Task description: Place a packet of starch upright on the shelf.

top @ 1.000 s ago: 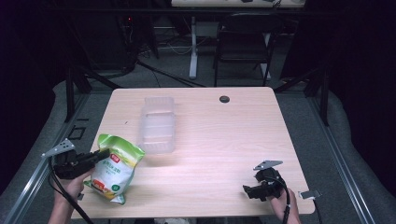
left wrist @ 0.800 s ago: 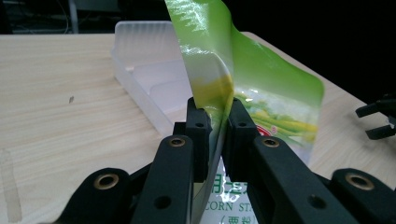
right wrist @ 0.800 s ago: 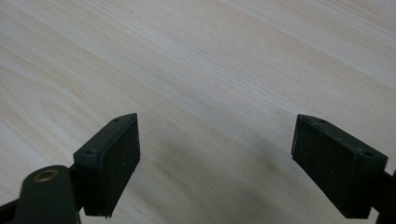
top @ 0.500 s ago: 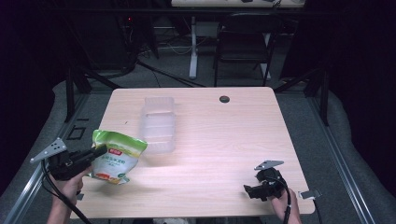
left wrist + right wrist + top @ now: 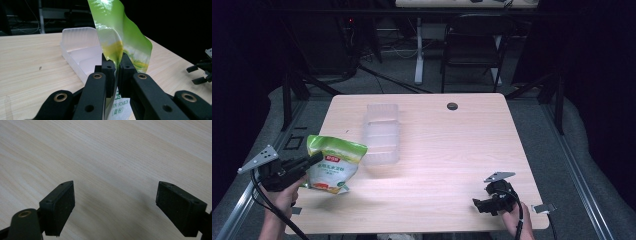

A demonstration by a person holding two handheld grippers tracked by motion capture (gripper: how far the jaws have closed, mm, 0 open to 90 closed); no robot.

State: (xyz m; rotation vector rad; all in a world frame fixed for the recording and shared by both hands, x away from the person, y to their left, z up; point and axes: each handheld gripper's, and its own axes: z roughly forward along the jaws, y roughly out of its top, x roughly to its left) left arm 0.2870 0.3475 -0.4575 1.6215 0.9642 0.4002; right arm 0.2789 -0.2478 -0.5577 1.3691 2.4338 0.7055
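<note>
A green and white starch bag (image 5: 332, 162) hangs lifted off the table at the front left, with my left gripper (image 5: 312, 159) shut on its upper edge. In the left gripper view the bag (image 5: 120, 37) rises between the closed jaws of that gripper (image 5: 116, 62). A clear plastic compartment tray (image 5: 382, 132) lies just right of the bag, and it shows behind the jaws as the tray (image 5: 80, 53). My right gripper (image 5: 479, 204) rests low near the front right corner, open, with bare wood between its pads (image 5: 60, 207).
The wooden table (image 5: 452, 150) has a small black grommet (image 5: 452, 106) near its far edge. A chair (image 5: 472, 45) and desk legs stand on the floor beyond the table. Metal frame rails run along both sides.
The left gripper has lifted the bag and carried it up and slightly right, toward the tray. The right gripper has stayed in place.
</note>
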